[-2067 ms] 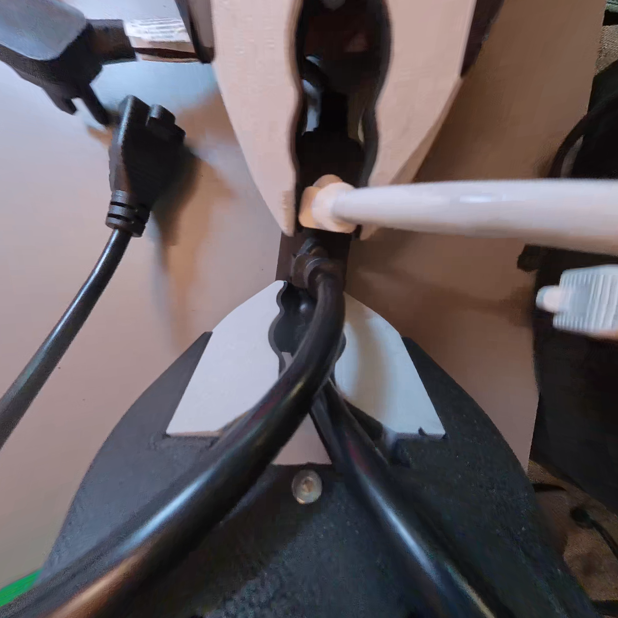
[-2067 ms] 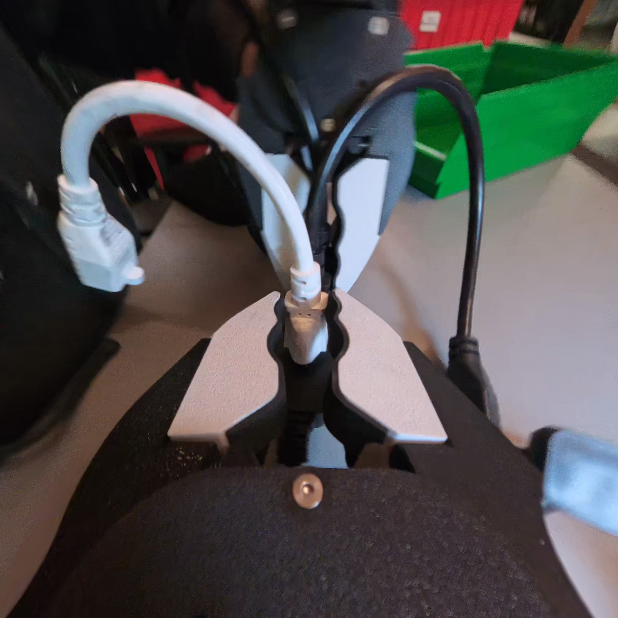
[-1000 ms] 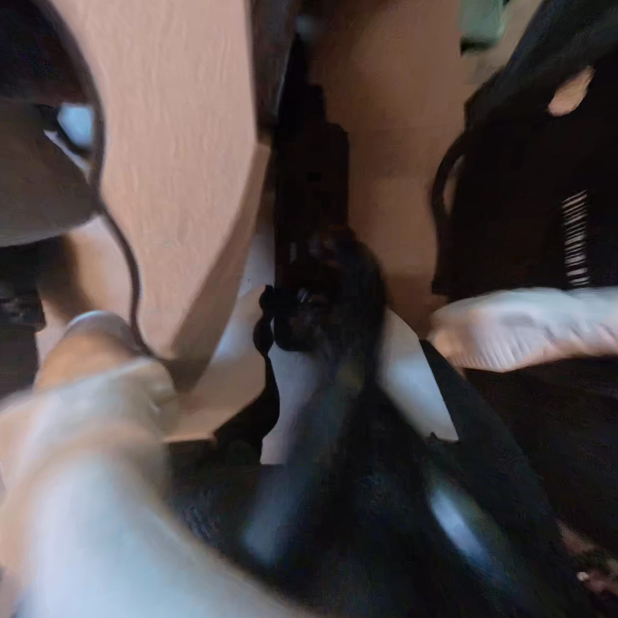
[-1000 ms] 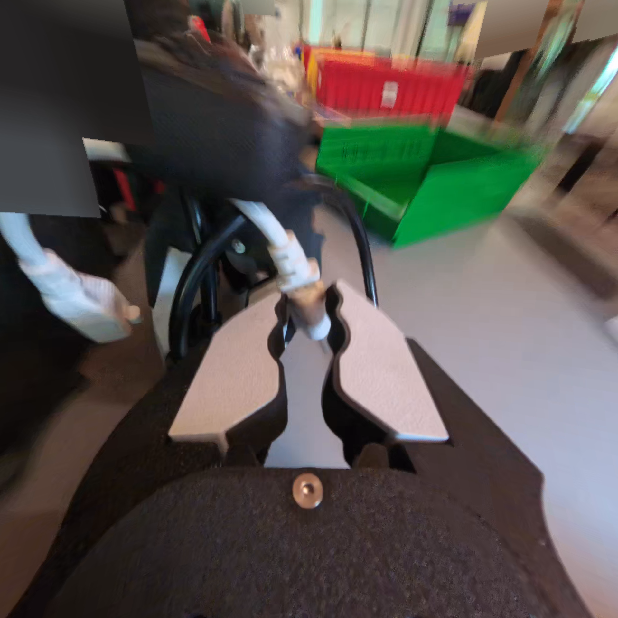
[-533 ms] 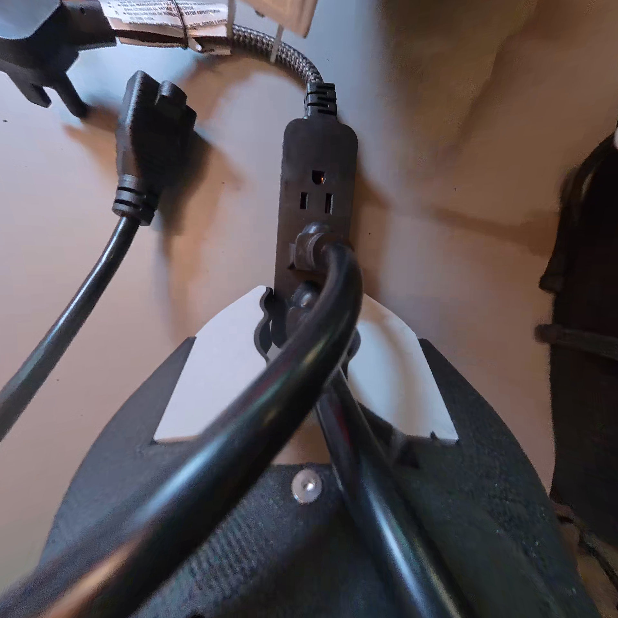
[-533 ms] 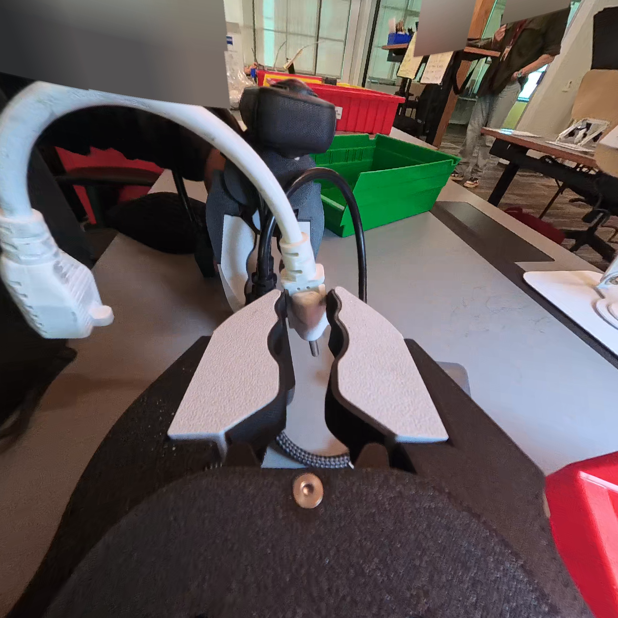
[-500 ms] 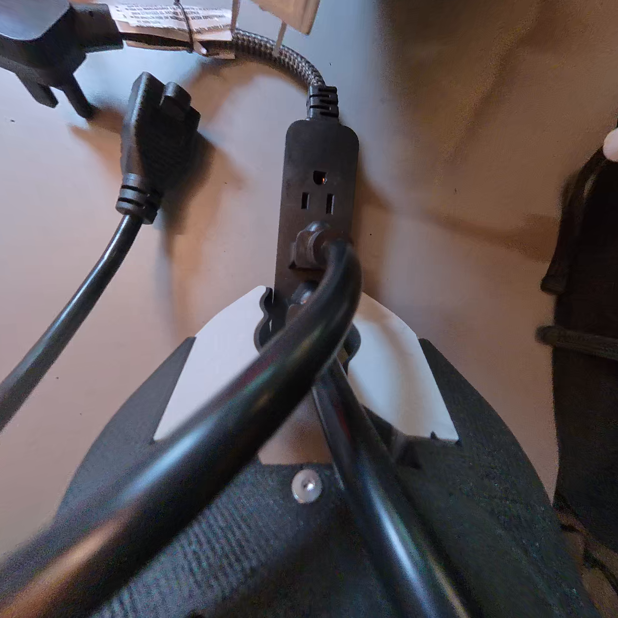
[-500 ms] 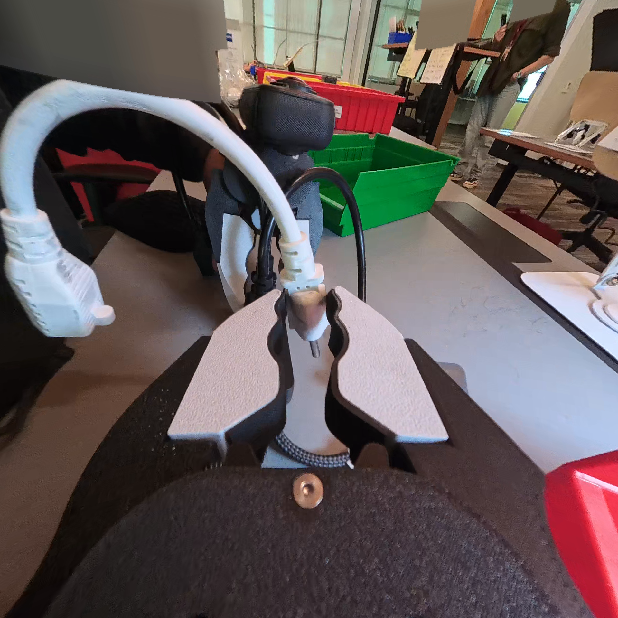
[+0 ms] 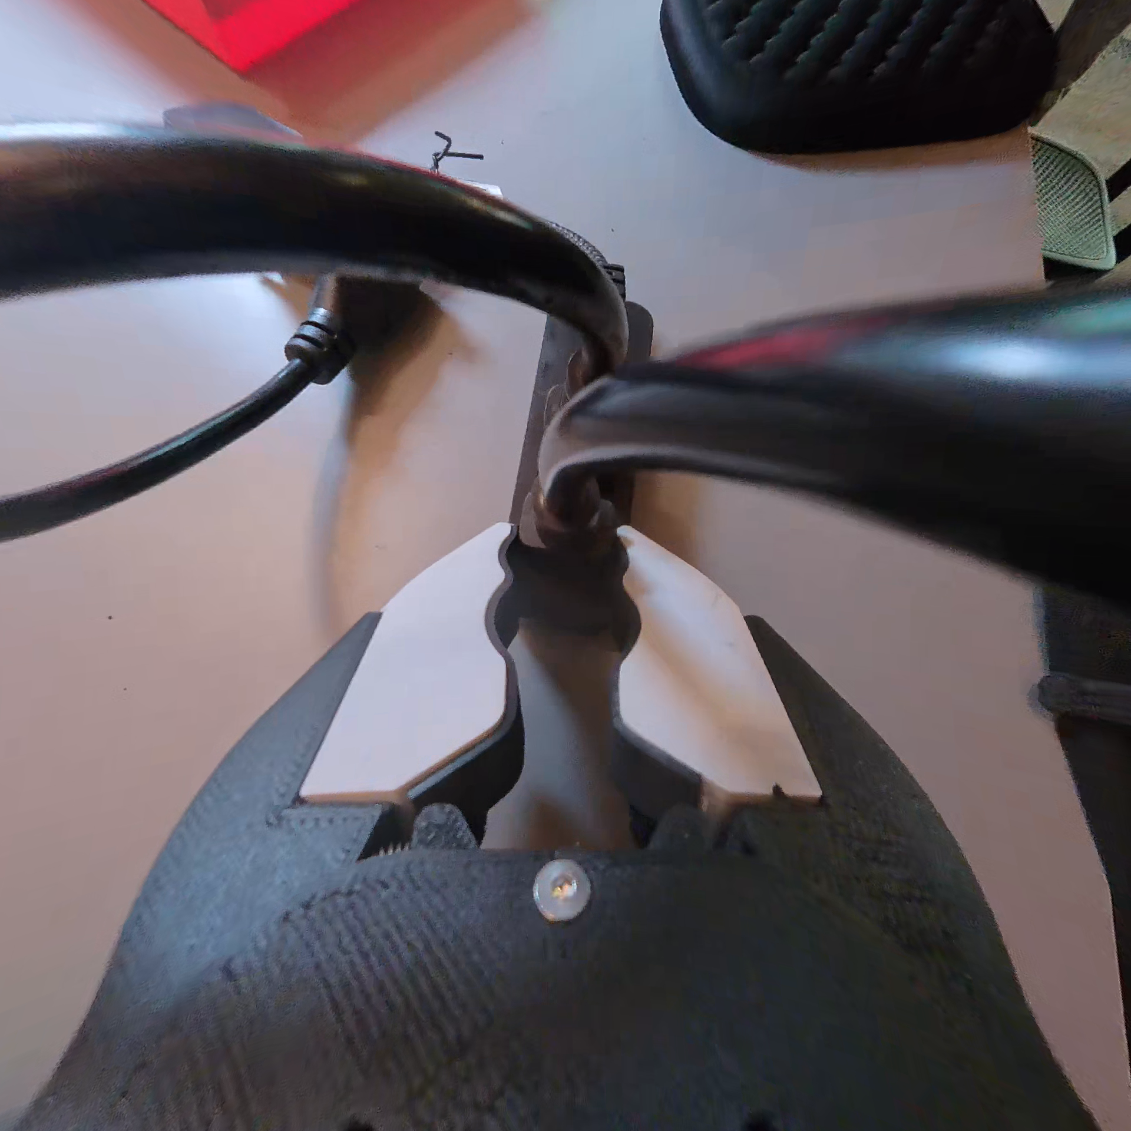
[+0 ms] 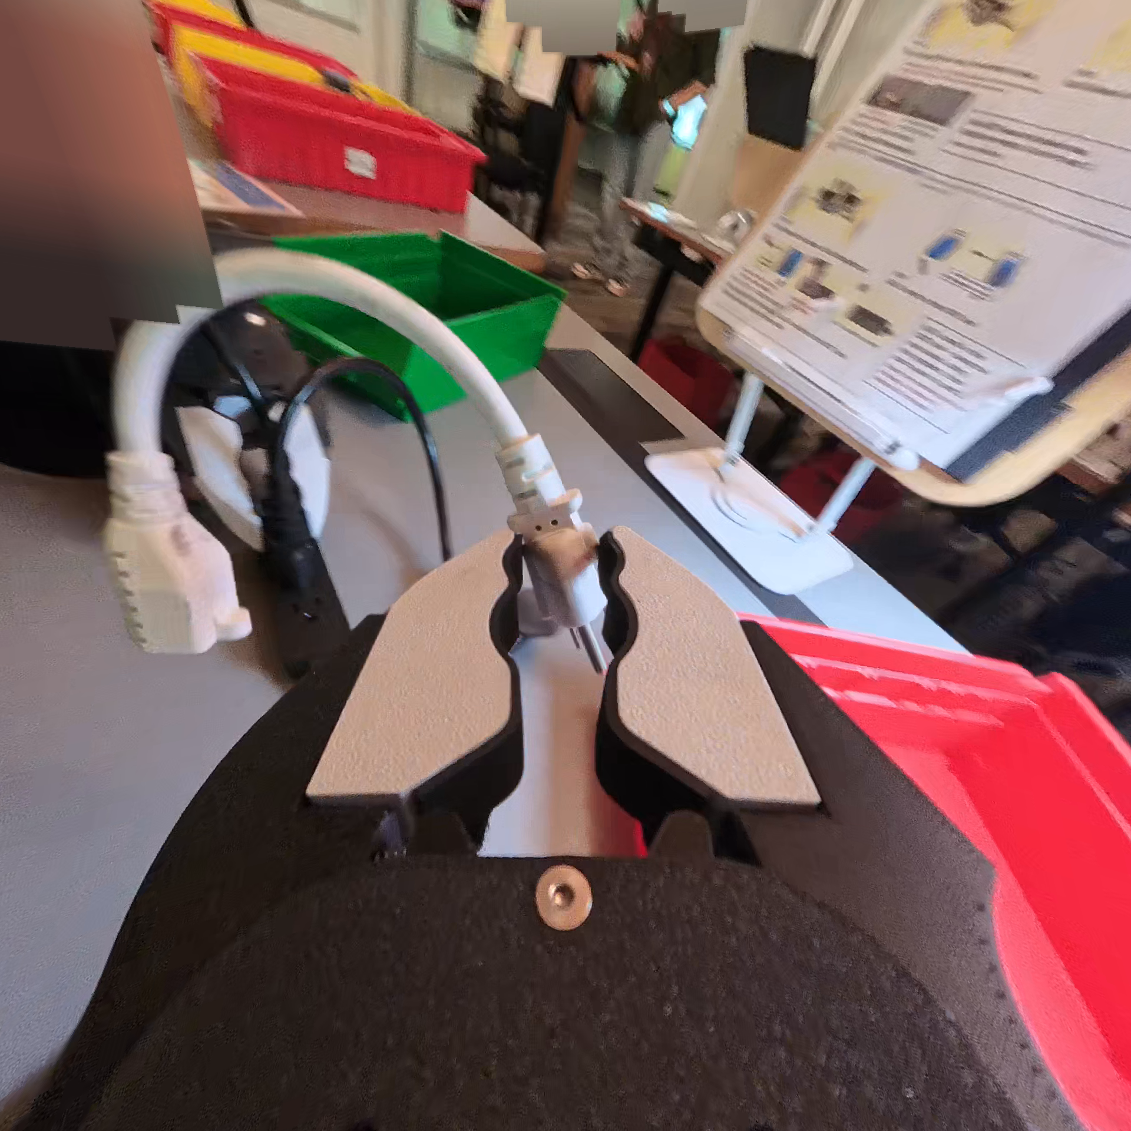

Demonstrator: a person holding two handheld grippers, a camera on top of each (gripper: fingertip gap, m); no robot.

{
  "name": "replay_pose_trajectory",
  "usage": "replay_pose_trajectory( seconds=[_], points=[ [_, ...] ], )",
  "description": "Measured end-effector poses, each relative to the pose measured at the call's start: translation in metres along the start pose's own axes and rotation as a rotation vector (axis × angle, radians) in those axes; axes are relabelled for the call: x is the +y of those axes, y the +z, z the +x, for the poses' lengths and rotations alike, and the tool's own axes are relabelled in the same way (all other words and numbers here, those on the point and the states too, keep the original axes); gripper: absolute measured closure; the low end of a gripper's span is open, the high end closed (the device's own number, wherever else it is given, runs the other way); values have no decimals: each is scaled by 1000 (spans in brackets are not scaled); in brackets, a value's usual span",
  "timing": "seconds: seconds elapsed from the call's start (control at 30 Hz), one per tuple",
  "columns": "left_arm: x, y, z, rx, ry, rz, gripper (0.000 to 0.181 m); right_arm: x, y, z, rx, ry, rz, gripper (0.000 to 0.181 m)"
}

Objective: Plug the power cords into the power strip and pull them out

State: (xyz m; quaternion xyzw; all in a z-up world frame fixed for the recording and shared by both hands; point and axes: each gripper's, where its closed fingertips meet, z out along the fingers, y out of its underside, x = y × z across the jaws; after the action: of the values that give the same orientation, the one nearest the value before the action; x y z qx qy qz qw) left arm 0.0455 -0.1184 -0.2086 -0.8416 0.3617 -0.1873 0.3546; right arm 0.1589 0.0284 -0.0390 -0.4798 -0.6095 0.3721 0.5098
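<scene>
Grey bench [image 10: 612, 489] carries a green bin [image 10: 465, 306] behind the black power strip [image 10: 306, 600]; a red bin [image 10: 979, 765] sits right of it. Right tongs [image 10: 560, 544] clamp the white cord's plug [image 10: 560, 581], prongs free, beside the strip. Left tongs [image 9: 566, 538] grip a black plug [image 9: 566, 520] seated at the strip; thick black cords [image 9: 306, 202] loop across, hiding its sockets.
</scene>
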Motion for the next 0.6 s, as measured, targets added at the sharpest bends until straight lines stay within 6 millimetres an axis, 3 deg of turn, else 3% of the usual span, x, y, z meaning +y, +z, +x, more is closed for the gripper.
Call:
replay_pose_trajectory(
  seconds=[0.17, 0.33, 0.47, 0.6],
  points=[
    [1, -5, -3, -15, 0, 45, 150, 10, -30, 53, 149, -36, -262, 161],
    [3, -6, -1, -26, -4, 46, 133, 18, -38, 110, 257, -45, -413, 161],
    [9, 1, 3, -33, 13, 7, 129, 26, -41, 167, 346, -43, -503, 161],
    [9, 6, 9, -14, 27, -1, 140, 81, -37, 212, 365, 52, -678, 161]
  ],
)
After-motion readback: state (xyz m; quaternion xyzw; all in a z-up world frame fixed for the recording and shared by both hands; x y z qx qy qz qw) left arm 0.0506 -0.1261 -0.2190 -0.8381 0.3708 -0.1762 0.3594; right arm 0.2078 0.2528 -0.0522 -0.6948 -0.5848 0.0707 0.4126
